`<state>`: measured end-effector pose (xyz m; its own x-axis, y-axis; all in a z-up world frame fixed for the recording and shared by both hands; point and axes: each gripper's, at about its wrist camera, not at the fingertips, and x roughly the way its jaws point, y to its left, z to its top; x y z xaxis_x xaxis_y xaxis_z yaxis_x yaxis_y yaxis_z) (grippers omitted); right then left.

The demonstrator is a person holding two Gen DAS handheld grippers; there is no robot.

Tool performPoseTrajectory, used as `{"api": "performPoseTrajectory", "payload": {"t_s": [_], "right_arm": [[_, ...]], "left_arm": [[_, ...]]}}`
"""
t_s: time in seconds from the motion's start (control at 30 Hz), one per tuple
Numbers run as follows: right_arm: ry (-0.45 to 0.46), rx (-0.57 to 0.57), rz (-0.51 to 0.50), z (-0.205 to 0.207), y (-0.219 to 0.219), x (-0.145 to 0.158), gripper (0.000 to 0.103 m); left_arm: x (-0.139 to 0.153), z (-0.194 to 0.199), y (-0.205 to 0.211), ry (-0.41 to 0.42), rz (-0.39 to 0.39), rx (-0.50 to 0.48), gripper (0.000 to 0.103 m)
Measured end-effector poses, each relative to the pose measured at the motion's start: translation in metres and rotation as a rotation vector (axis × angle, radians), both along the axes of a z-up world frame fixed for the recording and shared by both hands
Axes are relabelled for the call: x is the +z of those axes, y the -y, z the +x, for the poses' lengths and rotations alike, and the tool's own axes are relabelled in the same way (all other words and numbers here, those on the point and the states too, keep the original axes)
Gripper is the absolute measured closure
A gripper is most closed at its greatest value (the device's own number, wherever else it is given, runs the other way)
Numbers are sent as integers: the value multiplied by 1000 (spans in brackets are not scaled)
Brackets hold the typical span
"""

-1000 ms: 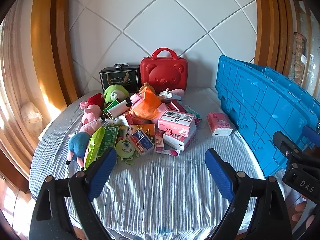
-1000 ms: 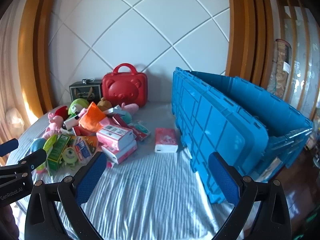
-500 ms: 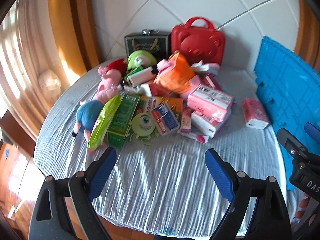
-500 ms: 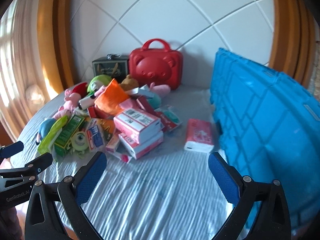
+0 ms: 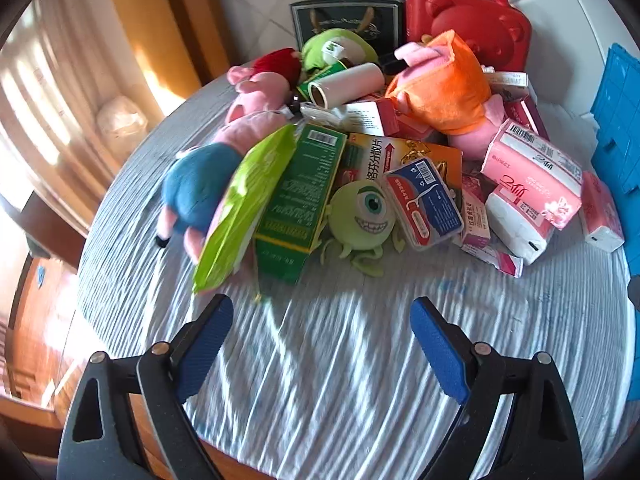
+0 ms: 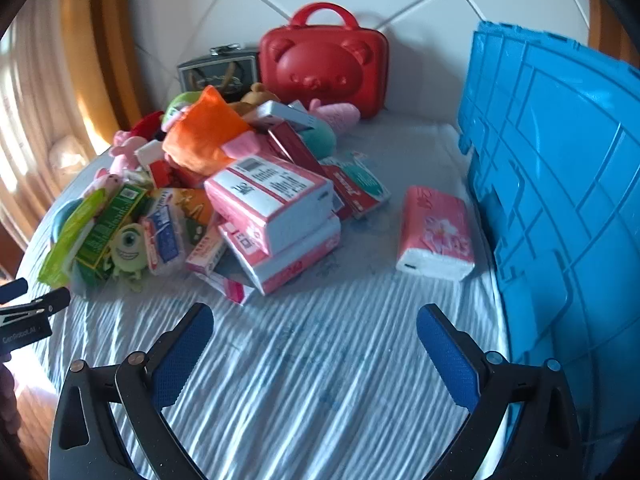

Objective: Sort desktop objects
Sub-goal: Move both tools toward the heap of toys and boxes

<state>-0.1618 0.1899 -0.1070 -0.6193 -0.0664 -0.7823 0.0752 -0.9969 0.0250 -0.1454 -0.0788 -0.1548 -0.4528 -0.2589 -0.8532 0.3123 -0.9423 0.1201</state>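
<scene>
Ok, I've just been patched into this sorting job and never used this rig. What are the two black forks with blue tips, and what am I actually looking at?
There is no robot arm: a person holds a pair of tongs in each hand, and each pair carries a wide-angle camera looking along its two fingers. One picture is from the left tongs, the other from the right tongs. The blue pads at the bottom of each view are the fingertips. Both pairs stand wide open over bare cloth and hold nothing.

They point down at a table under a striped cloth. On it lies a jumbled pile: a one-eyed green plush, a green box, pink tissue packs, an orange plush. One tissue pack lies apart, beside the blue crate. A red bear case stands at the back.
</scene>
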Motion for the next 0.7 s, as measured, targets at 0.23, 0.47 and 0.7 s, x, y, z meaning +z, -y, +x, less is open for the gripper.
{"api": "performPoseTrajectory", "payload": {"t_s": [0.23, 0.47, 0.7], "right_arm": [[35, -5, 17, -15, 29, -17, 0], [53, 4, 28, -38, 48, -31, 0], [56, 55, 6, -53, 72, -34, 0]], "left_arm": [[-35, -59, 9, 35, 77, -132, 12], [-62, -96, -1, 31, 10, -192, 12], [-64, -110, -12, 12, 1, -241, 10]]}}
